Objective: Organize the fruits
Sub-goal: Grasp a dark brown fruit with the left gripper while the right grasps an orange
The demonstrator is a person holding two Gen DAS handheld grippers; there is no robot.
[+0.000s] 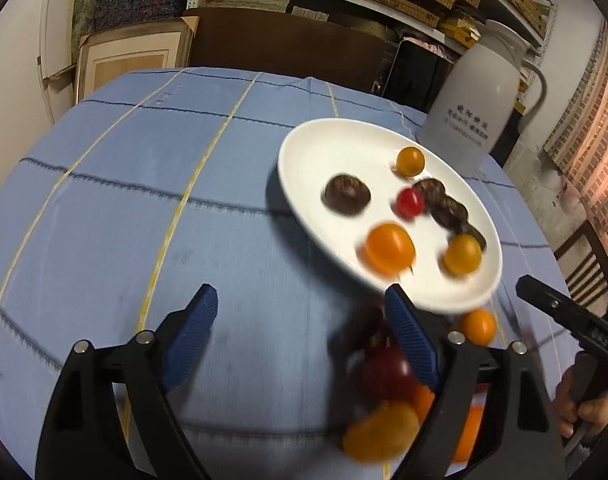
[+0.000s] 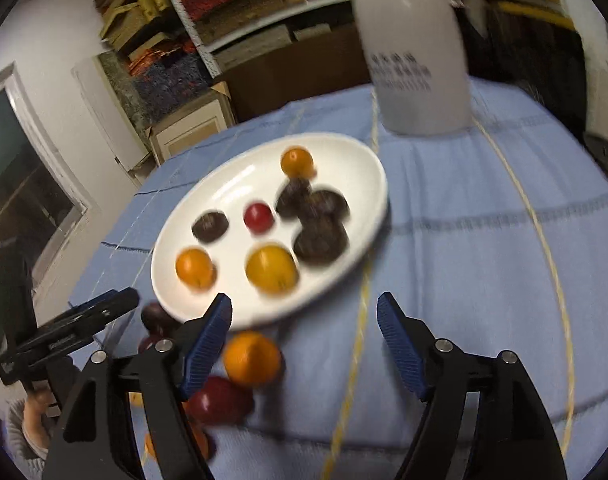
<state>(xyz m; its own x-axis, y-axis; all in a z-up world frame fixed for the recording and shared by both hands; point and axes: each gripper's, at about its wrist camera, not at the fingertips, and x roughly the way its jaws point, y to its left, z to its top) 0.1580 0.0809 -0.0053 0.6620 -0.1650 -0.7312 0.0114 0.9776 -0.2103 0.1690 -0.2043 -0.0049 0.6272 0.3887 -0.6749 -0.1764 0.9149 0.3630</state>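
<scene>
On the table's blue cloth [image 1: 151, 208] the white plate [image 2: 207, 200] already carries tomatoes and chestnuts. The loose heap of cherry tomatoes [image 2: 251, 358] lies before its near rim, between my two tools. My right gripper [image 2: 304, 334] has its jaws apart and empty, heap just left (likely nearer); my left gripper [image 1: 299, 322] likewise, heap off right.

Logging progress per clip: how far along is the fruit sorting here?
Partly done: the white plate already holds several fruits, including a red tomato. Nothing is in hand; both grippers' fingers are open and empty. Left: loose fruits on the blue tablecloth beside the plate.
</scene>
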